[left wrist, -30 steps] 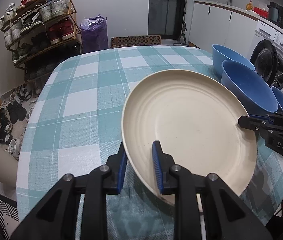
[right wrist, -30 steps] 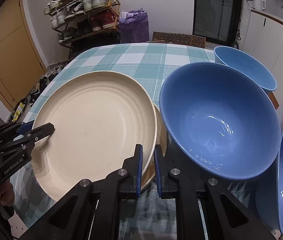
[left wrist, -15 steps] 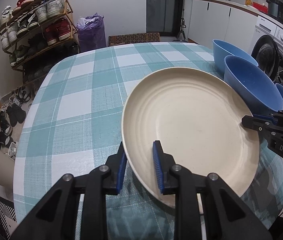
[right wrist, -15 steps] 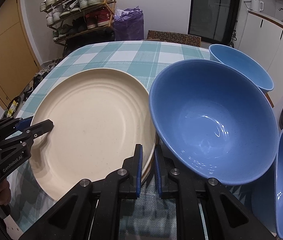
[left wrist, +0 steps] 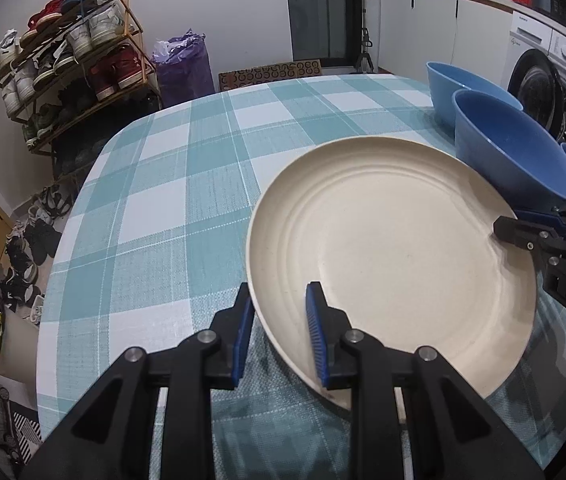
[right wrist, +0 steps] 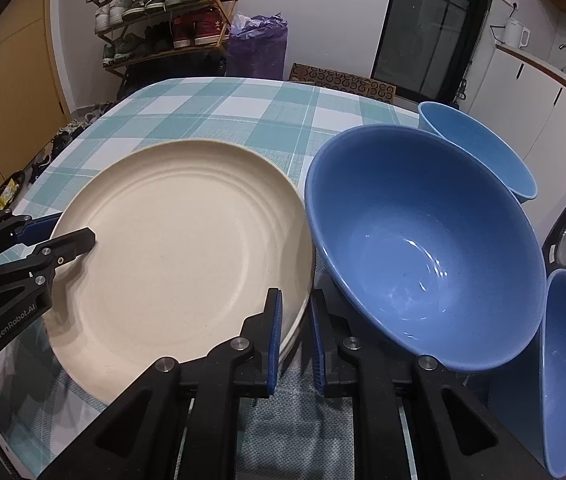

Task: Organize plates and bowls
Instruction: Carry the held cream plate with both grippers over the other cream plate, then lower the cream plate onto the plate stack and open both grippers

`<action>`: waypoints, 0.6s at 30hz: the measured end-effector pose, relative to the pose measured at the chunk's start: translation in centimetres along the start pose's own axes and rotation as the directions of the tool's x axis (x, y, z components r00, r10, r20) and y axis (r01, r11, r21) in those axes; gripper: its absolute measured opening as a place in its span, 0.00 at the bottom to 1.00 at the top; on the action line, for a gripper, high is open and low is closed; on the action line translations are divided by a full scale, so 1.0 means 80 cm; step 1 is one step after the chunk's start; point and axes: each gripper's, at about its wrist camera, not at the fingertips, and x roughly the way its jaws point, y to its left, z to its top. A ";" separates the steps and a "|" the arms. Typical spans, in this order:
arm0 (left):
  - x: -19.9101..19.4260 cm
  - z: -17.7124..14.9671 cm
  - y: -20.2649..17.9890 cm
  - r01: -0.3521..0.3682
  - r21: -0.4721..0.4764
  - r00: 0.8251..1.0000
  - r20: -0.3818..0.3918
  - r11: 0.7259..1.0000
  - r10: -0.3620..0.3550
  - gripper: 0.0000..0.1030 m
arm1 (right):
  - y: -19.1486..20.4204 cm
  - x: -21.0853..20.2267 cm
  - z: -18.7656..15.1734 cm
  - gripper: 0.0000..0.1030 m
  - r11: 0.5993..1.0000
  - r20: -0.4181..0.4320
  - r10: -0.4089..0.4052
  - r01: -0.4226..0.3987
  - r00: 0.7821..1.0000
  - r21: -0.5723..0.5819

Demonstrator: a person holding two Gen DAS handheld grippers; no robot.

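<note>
Cream plate (left wrist: 395, 248) lies on the checked desk (left wrist: 171, 208), clamped at opposite rims by left claw (left wrist: 279, 334) and right claw (right wrist: 295, 340). Just right of the plate: three blue bowls (right wrist: 423, 240), separate, not yet nested. Judged: stacking remains outstanding

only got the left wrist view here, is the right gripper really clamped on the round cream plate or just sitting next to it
observer: clamped. The right gripper pinches the round cream plate by its rim, on the side next to the big blue bowl.
operator: anything under that plate
observer: a second cream rim shows just beneath it at the grip, so it is probably two plates stacked.
operator: is that big bowl empty
observer: yes, its bottom is bare.
</note>
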 end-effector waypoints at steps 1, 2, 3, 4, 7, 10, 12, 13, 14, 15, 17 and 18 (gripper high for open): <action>0.001 -0.001 -0.001 -0.003 0.004 1.000 0.000 1.000 0.003 0.24 | 0.001 0.000 -0.001 0.13 1.000 0.000 -0.003 0.003 1.000 -0.002; 0.002 -0.001 -0.002 -0.010 0.011 1.000 0.003 1.000 0.010 0.24 | 0.001 0.001 -0.001 0.13 1.000 0.000 -0.009 0.009 1.000 -0.006; 0.002 -0.002 -0.004 -0.017 0.018 1.000 0.005 1.000 0.016 0.24 | 0.003 0.002 -0.002 0.13 1.000 -0.001 -0.014 0.014 1.000 -0.013; 0.002 -0.002 -0.005 -0.025 0.025 1.000 0.007 0.999 0.024 0.24 | 0.005 0.003 -0.003 0.13 1.000 -0.001 -0.020 0.020 1.000 -0.019; 0.003 -0.002 -0.006 -0.032 0.031 0.999 0.011 0.999 0.032 0.25 | 0.009 0.003 -0.005 0.13 0.999 0.002 -0.038 0.038 0.999 -0.033; 0.002 -0.002 -0.005 -0.026 0.029 1.000 0.010 0.999 0.026 0.26 | 0.011 0.003 -0.006 0.15 0.998 0.004 -0.043 0.043 0.999 -0.042; 0.002 -0.003 -0.004 -0.021 0.025 1.000 0.009 0.999 0.021 0.27 | 0.012 0.003 -0.006 0.16 0.998 0.004 -0.041 0.041 0.999 -0.048; 0.002 -0.003 -0.003 -0.015 0.021 1.000 0.007 1.000 0.015 0.29 | 0.012 0.003 -0.006 0.17 0.998 0.004 -0.038 0.038 0.999 -0.049; 0.002 -0.003 -0.003 -0.008 0.016 1.000 0.004 1.000 0.008 0.31 | 0.012 0.003 -0.007 0.19 0.998 0.003 -0.033 0.033 0.999 -0.049; 0.002 -0.003 -0.002 -0.001 0.010 1.000 0.001 1.000 0.001 0.37 | 0.012 0.003 -0.007 0.20 0.998 0.002 -0.028 0.028 1.000 -0.051; 0.001 -0.004 0.001 0.013 -0.002 1.000 -0.007 1.000 -0.013 0.45 | 0.013 0.001 -0.007 0.28 0.999 0.003 -0.011 0.012 1.000 -0.050; 0.000 -0.005 0.002 0.013 -0.007 1.000 -0.008 1.000 -0.013 0.48 | 0.014 -0.002 -0.007 0.36 0.999 0.008 -0.005 0.006 1.000 -0.046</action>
